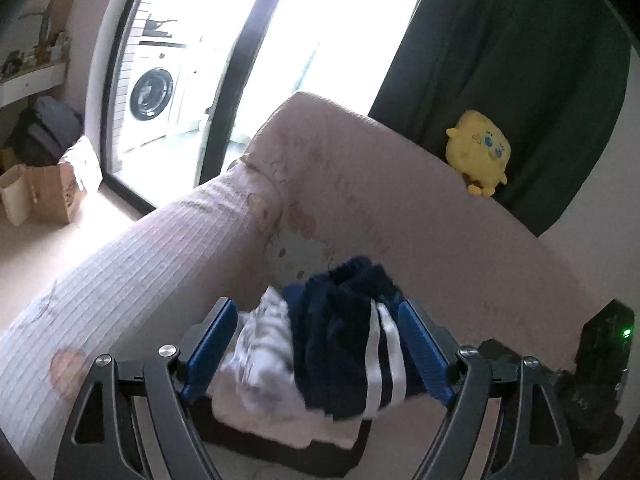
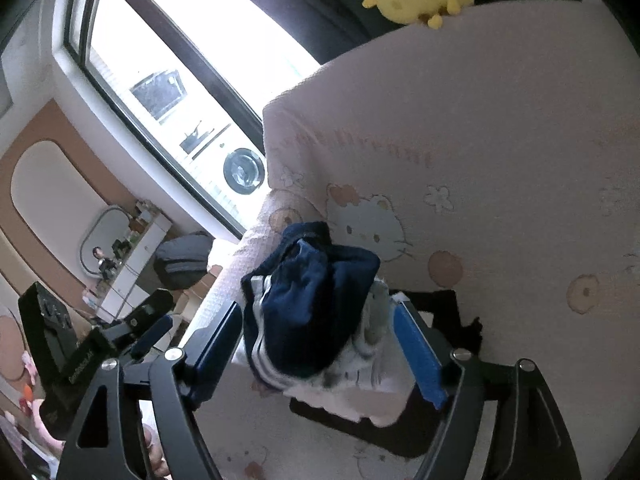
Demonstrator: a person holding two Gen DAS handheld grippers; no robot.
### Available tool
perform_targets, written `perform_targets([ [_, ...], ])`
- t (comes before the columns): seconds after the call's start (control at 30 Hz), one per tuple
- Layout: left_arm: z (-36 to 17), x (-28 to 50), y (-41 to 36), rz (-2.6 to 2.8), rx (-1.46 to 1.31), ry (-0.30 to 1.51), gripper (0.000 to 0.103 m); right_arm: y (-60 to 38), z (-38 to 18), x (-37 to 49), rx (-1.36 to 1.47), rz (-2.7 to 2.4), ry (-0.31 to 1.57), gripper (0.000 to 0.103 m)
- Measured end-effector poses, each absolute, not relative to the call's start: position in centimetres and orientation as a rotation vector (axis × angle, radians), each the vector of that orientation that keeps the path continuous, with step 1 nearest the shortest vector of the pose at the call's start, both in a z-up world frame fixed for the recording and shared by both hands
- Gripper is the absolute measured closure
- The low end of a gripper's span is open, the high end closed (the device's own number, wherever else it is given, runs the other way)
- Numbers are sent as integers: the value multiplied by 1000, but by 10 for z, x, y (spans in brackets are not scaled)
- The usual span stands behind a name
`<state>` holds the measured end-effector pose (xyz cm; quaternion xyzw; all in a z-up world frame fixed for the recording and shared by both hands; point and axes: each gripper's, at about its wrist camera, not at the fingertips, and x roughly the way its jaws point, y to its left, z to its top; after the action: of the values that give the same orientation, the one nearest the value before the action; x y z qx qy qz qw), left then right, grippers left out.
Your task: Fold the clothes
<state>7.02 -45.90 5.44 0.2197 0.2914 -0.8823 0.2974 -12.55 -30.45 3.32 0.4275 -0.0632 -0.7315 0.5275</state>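
Both tongs frame one stack of clothes on a pink sofa. Left tongs (image 1: 320,344) stand wide, their blue pads on either side of the stack; whether the pads press the cloth cannot be told. Right tongs (image 2: 320,340) are spread wide too, flanking the same stack from the other side.

Topmost lies a bunched pair of navy shorts (image 1: 344,332) with two white side stripes; in the left wrist view the stripes run from near the camera away toward the sofa back, and the gathered waistband points that way. Under them sits a white patterned garment (image 1: 264,356), folded, its long axis running the same way. Beneath both lies a dark flat piece (image 2: 440,308).

Behind, the sofa cover (image 2: 500,140) shows cartoon cat prints. A yellow plush toy (image 1: 478,152) perches on the sofa back, against a dark green curtain (image 1: 512,60). A washing machine (image 1: 150,94) shows through the window.
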Motion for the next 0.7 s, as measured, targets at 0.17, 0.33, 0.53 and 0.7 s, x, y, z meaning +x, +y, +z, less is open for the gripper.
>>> perform_targets([
  [0.17, 55, 84, -419, -2354, 630, 674, 21, -283, 42, -100, 998, -1760, -110, 25],
  [0.33, 61, 99, -366, -2343, 654, 422, 21, -261, 53, -65, 930, -1788, -21, 25],
  [0.53, 69, 119, -304, -2243, 653, 107, 20, -225, 59, -7, 779, -1878, 90, 24],
  [0.7, 78, 150, -261, -2239, 588, 3, 18, -181, 63, 15, 795, -1904, 3, 23],
])
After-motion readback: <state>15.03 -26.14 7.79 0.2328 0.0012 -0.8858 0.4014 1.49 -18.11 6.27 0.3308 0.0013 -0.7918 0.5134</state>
